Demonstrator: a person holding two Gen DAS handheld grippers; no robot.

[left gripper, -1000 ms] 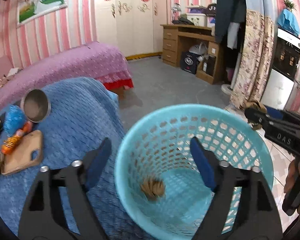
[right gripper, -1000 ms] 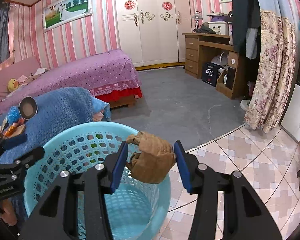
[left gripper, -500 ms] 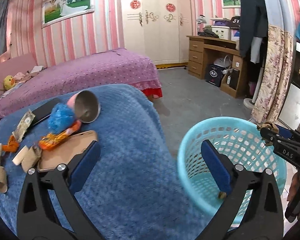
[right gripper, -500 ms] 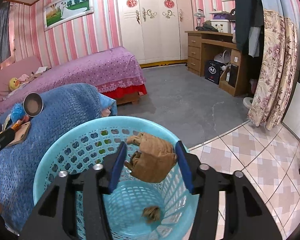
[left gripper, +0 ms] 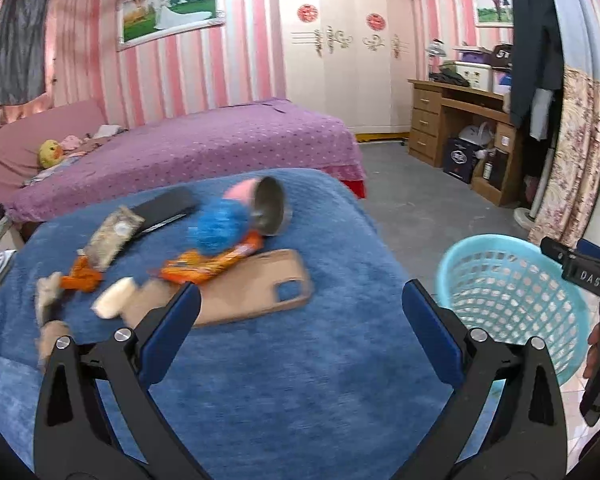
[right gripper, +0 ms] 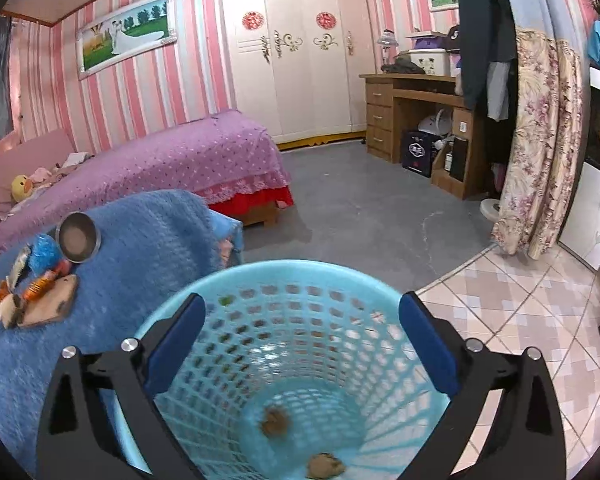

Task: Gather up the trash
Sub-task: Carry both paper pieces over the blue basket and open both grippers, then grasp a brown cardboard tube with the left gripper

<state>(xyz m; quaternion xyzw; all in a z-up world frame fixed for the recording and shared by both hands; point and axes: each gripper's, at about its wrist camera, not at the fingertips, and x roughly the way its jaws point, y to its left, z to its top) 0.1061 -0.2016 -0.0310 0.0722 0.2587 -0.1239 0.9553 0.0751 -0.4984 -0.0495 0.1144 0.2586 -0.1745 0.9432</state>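
- The right tongs (right gripper: pixel 300 340), whose jaws have just been opening, stand wide apart with nothing between them, hovering over the mouth of the light blue basket (right gripper: pixel 384 292).
- Two brown crumpled scraps lie on the basket's bottom: one wad (right gripper: pixel 275 421) near the middle, another wad (right gripper: pixel 326 466) closer to the camera.
- The left tongs (left gripper: pixel 300 304), their jaws gaping and holding nothing, point across the desk (left gripper: pixel 300 380), which is draped in a blue cloth.
- Beyond them on the cloth lies a tan phone case (left gripper: pixel 256 286), with an orange wrapper (left gripper: pixel 212 260) touching its far edge and a pale scrap (left gripper: pixel 114 302) just left of it.
- Farther back sit a blue ball of crinkled material (left gripper: pixel 220 226), a metal cup (left gripper: pixel 270 206) tipped on its side, a printed packet (left gripper: pixel 110 236) and a black flat device (left gripper: pixel 166 208).
- The basket stands on the floor just right of the desk; a purple bed (left gripper: pixel 188 148) fills the room behind.
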